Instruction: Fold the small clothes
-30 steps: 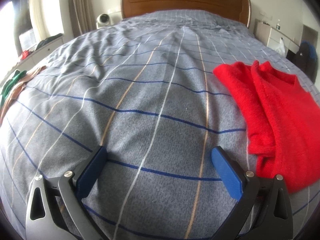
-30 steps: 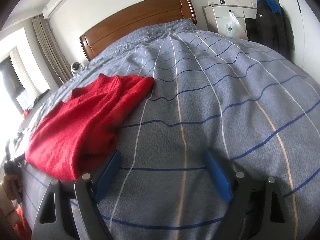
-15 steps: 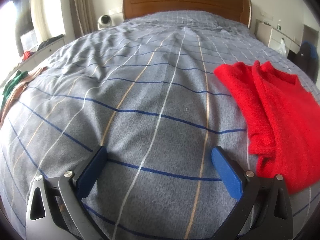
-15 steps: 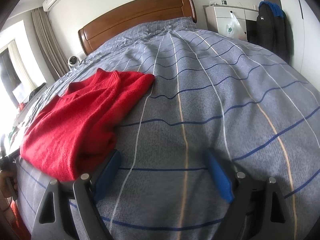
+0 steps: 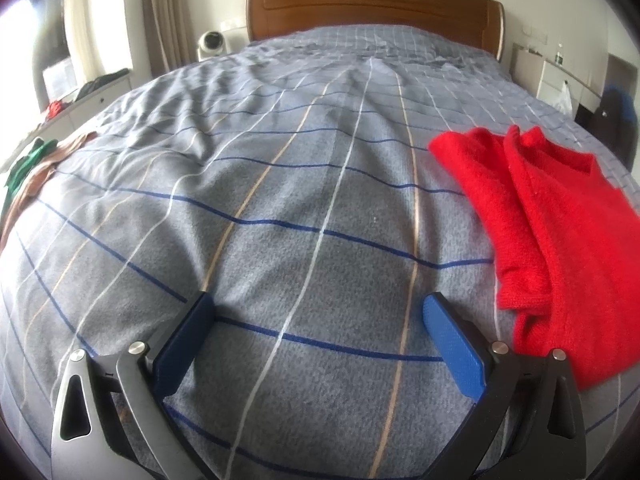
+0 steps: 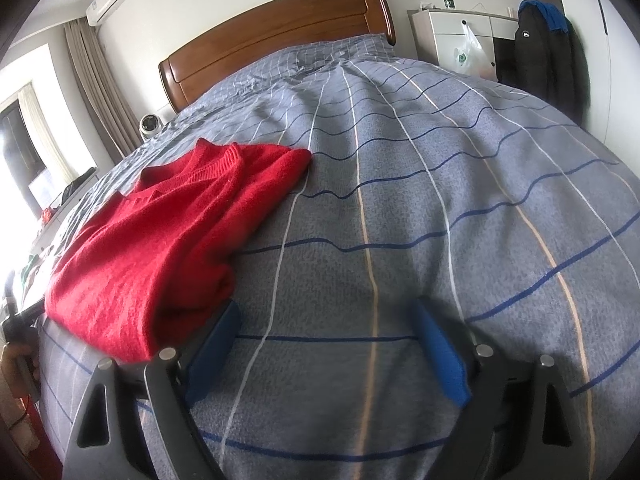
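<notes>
A red knit sweater [image 5: 556, 220] lies folded on the grey checked bedspread [image 5: 300, 200], at the right in the left wrist view. In the right wrist view the sweater [image 6: 160, 248] lies at the left. My left gripper [image 5: 320, 312] is open and empty over bare bedspread, left of the sweater. My right gripper [image 6: 326, 320] is open and empty over bare bedspread [image 6: 440, 200], its left finger close to the sweater's near corner.
Green and tan clothes [image 5: 28, 172] lie at the bed's left edge. A wooden headboard [image 5: 372, 4] stands at the far end. A white cabinet [image 6: 452, 36] and a dark hanging jacket [image 6: 548, 48] stand to the bed's right. A small white device [image 5: 212, 42] sits by the headboard.
Both views have shifted slightly; the right gripper has drifted a little relative to the sweater. Both grippers stay open and empty. The sweater has not moved.
</notes>
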A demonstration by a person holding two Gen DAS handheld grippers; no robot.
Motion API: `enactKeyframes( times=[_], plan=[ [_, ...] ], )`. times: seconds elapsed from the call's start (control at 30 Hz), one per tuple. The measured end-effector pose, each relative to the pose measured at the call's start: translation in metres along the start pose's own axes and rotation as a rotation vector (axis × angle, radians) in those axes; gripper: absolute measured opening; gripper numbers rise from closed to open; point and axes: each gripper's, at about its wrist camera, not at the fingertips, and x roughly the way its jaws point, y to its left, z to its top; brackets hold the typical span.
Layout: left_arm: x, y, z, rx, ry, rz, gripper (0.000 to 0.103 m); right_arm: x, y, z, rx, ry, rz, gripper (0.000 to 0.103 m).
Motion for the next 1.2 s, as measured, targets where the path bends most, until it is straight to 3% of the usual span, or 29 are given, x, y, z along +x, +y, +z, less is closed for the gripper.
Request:
enactKeyframes(
  times=[0.37,0.53,0.7,0.8,0.87,0.9,0.97,1.0,1.13,1.2],
  plan=[
    [-0.005,0.002,-0.004,-0.013,-0.012,0.013,0.103,0.001,0.003,0.0,-0.011,0.005,-0.019,0.088],
    [-0.02,0.005,-0.011,-0.013,0.058,0.013,0.102,-0.009,0.005,0.017,0.043,0.077,-0.017,0.087],
    [-0.062,0.01,-0.039,-0.06,0.022,-0.097,0.103,-0.034,0.0,0.044,0.253,0.017,0.189,0.087],
    [-0.078,0.005,-0.054,-0.056,0.003,-0.127,0.102,-0.005,0.009,0.059,0.324,0.091,0.29,0.087],
    [-0.082,0.002,-0.054,-0.037,0.009,-0.145,0.102,0.034,0.02,0.06,0.357,0.21,0.319,0.086],
    [-0.083,0.002,-0.052,-0.024,0.011,-0.15,0.102,0.046,0.026,0.059,0.353,0.245,0.306,0.077],
    [-0.085,0.006,-0.049,-0.019,-0.003,-0.137,0.102,0.06,0.043,0.06,0.29,0.289,0.285,0.046],
    [-0.085,0.011,-0.049,-0.027,-0.017,-0.124,0.102,0.062,0.05,0.062,0.242,0.307,0.251,0.016],
    [-0.076,0.027,-0.046,-0.07,-0.018,-0.109,0.102,0.045,0.083,0.086,0.117,0.307,0.04,0.011],
    [-0.07,0.032,-0.041,-0.091,-0.023,-0.113,0.102,0.026,0.118,0.108,0.07,0.253,0.065,0.011]
  ],
)
